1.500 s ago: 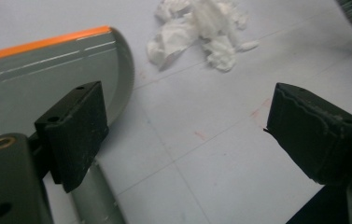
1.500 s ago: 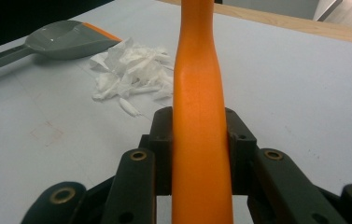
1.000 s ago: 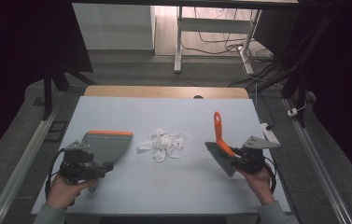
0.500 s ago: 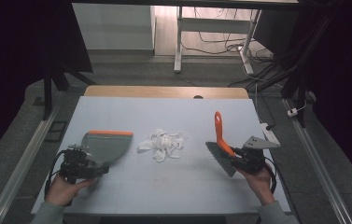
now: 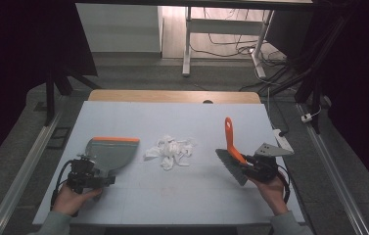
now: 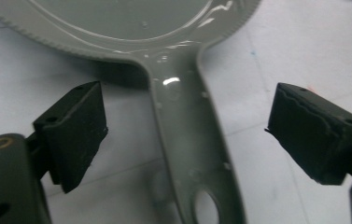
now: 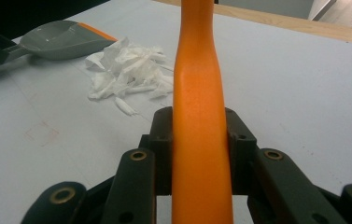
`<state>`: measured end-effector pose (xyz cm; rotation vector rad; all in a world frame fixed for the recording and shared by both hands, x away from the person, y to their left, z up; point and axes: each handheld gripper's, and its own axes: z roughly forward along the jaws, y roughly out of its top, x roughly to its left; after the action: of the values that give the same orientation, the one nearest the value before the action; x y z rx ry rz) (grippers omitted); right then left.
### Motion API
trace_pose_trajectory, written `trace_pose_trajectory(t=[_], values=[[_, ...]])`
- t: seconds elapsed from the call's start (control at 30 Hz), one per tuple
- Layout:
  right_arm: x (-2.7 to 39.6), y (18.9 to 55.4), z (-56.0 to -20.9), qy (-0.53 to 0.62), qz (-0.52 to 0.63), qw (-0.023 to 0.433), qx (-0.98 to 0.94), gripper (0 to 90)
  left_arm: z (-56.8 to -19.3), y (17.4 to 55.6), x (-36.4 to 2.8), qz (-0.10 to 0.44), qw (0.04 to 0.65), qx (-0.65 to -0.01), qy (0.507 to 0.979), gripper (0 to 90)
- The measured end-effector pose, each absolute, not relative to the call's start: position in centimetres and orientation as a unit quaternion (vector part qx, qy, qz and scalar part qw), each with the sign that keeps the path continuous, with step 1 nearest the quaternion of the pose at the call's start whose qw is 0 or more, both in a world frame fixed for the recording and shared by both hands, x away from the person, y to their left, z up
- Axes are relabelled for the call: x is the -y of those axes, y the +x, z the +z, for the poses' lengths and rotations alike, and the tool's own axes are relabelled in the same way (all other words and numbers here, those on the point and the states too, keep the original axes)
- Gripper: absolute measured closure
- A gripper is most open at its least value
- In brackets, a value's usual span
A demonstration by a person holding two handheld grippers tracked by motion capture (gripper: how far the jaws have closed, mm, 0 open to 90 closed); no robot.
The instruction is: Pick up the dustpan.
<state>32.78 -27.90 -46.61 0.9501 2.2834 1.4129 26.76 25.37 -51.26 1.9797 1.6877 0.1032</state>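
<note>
Crumpled white tissue (image 5: 170,151) lies mid-desk (image 5: 182,196) between a grey dustpan (image 5: 109,152) and an orange-handled brush (image 5: 231,147). Right gripper (image 7: 200,135) fingers clench the brush handle; left gripper (image 6: 187,135) fingers stand released astride the dustpan's handle.

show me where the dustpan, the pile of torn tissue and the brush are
dustpan (image 5: 111,152), high view, on its grey pan.
pile of torn tissue (image 5: 170,150), high view, middle of the heap.
brush (image 5: 229,134), high view, on its orange handle.
</note>
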Motion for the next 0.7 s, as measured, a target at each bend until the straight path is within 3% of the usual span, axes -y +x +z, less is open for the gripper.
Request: trace_pose_trajectory(t=[0.5,0.7], values=[[27.8,32.8,-46.7,0.33,0.489,0.146,-0.794,69.7,-52.7,27.6,-25.7,0.034,0.292,-0.637,0.713,34.5],[27.7,32.8,-46.7,0.329,0.487,0.148,-0.795,69.7,-52.8,27.6,-25.9,0.036,0.305,-0.643,0.702,50.3]])
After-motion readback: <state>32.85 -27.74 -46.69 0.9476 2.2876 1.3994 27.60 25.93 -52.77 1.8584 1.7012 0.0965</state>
